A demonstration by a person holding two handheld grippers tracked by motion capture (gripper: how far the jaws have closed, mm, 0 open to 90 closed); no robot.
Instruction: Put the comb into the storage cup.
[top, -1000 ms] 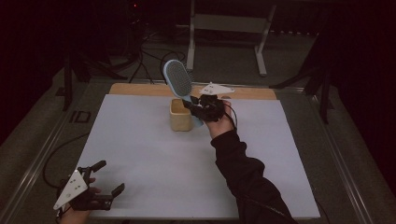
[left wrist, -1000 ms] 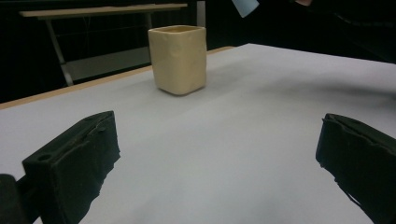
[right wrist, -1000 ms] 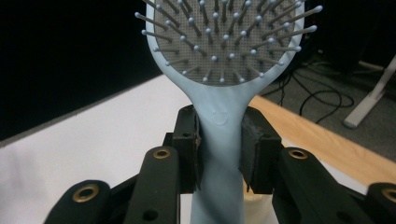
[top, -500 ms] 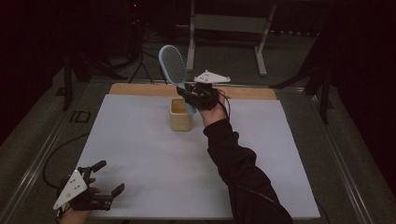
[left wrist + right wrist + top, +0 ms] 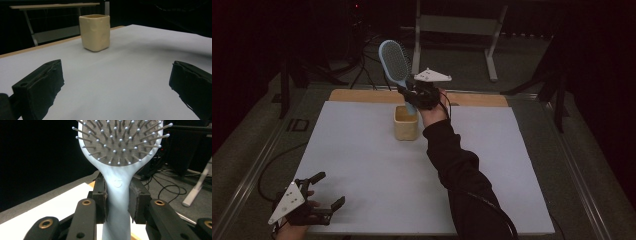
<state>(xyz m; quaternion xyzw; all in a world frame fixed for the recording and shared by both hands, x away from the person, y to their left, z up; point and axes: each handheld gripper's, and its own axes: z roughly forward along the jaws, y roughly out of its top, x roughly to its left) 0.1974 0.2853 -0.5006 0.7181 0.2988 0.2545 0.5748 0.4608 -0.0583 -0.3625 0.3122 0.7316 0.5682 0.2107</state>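
Note:
A light blue hairbrush (image 5: pixel 393 65) (image 5: pixel 117 157) stands upright in the air above the cream square cup (image 5: pixel 405 122) (image 5: pixel 95 32) at the far middle of the white sheet. My right gripper (image 5: pixel 412 95) (image 5: pixel 117 200) is shut on the brush's handle, its pads pressing both sides just below the bristled head. The handle's lower end hangs over the cup's rim. At the near left corner my left gripper (image 5: pixel 327 192) (image 5: pixel 117 87) rests low on the sheet with its jaws wide open and nothing between them.
The white sheet (image 5: pixel 362 165) covers a table with a wooden strip (image 5: pixel 357 95) along the far edge. A metal stand (image 5: pixel 457 25) and cables (image 5: pixel 362 75) lie on the dark floor beyond. A cable (image 5: pixel 277 160) trails off the left side.
My right gripper has lifted the hairbrush up and away from the cup, toward the far edge. The left gripper has stayed put.

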